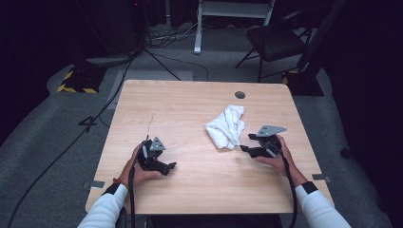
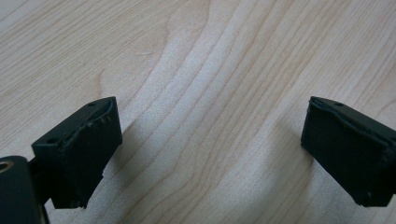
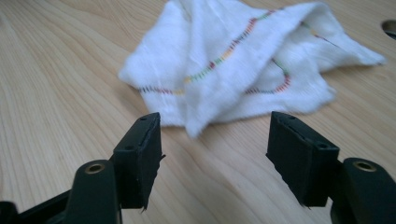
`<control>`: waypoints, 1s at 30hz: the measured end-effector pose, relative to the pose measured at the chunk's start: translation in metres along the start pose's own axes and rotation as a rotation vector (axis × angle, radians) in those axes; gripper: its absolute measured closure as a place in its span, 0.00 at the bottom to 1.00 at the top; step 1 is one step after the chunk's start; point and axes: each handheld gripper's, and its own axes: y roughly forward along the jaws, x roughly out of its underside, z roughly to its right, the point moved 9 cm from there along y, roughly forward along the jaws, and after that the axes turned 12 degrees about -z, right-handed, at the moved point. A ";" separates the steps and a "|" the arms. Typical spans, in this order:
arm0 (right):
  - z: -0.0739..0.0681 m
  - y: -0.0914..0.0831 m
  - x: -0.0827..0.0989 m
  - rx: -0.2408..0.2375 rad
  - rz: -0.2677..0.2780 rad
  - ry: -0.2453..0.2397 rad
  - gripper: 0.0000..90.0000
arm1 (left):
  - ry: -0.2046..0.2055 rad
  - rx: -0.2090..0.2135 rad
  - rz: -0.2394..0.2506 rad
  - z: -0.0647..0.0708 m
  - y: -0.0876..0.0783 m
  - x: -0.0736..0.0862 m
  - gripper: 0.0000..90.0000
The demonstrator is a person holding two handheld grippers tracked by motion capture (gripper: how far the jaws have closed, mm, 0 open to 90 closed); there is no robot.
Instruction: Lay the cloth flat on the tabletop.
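Up close, cloth [image 3: 229, 65] (crumpled) shows multicoloured stitching.

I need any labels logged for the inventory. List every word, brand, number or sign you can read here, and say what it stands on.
None: no readable text in any view.
White cloth: a line of coloured stitching, no letters or tag.
Table: bare wood grain and a dark round hole, no marking.
Left tongs and right tongs: plain black pads, no brand.
Yellow-and-black striped base on the floor: a warning pattern, no words.
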 end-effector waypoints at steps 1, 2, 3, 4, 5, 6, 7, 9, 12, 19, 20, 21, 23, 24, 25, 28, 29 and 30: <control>-0.003 0.007 -0.008 -0.021 0.012 0.008 0.39 | 0.000 0.000 0.000 0.000 0.000 0.000 0.06; -0.003 0.010 -0.010 -0.018 0.015 0.008 0.38 | -0.001 0.000 0.000 0.000 0.000 0.000 0.06; -0.003 0.015 -0.012 -0.010 0.010 0.006 0.38 | -0.005 0.004 0.001 0.001 0.000 0.000 0.06; -0.003 0.015 -0.012 -0.010 0.010 0.006 0.38 | -0.005 0.004 0.001 0.001 0.000 0.000 0.06; -0.003 0.024 -0.014 -0.011 -0.009 0.018 0.37 | -0.008 0.003 0.001 0.001 0.000 0.000 0.06; -0.004 0.027 -0.016 -0.013 -0.010 0.023 0.39 | -0.009 0.001 0.003 0.001 0.000 0.000 0.06; -0.005 0.030 -0.018 -0.014 -0.010 0.022 0.40 | -0.012 -0.001 0.004 0.001 0.000 0.000 0.06; -0.006 0.036 -0.021 -0.008 -0.018 0.020 0.49 | -0.012 -0.001 0.004 0.001 0.000 0.000 0.06; -0.007 0.042 -0.022 0.000 -0.035 0.015 0.56 | -0.012 -0.001 0.003 0.001 0.000 0.000 0.06; -0.010 0.050 -0.020 0.006 -0.058 -0.021 0.84 | -0.013 -0.001 0.001 0.001 0.000 0.000 0.06; -0.010 0.050 -0.019 0.009 -0.054 -0.029 0.87 | -0.017 -0.002 0.003 0.001 0.000 0.000 0.06; -0.010 0.050 -0.019 0.009 -0.054 -0.029 0.87 | -0.017 -0.002 0.003 0.001 0.000 0.000 0.06; -0.013 0.049 -0.018 0.016 -0.051 -0.053 0.92 | -0.010 0.001 0.000 0.002 0.000 0.000 0.06; -0.013 0.049 -0.018 0.016 -0.051 -0.053 0.92 | -0.010 0.001 0.000 0.002 0.000 0.000 0.06; -0.015 0.047 -0.017 0.011 -0.053 -0.069 0.93 | -0.007 0.002 0.001 0.002 0.000 -0.001 0.06; -0.020 0.044 -0.014 -0.015 -0.059 -0.078 0.94 | -0.010 0.004 0.001 0.002 0.001 -0.001 0.06; -0.023 0.042 -0.013 -0.022 -0.064 -0.095 0.94 | -0.001 0.002 -0.005 0.001 0.001 -0.002 0.06; -0.030 0.039 -0.011 -0.046 -0.072 -0.114 0.94 | -0.005 0.004 -0.007 0.002 0.001 -0.003 0.06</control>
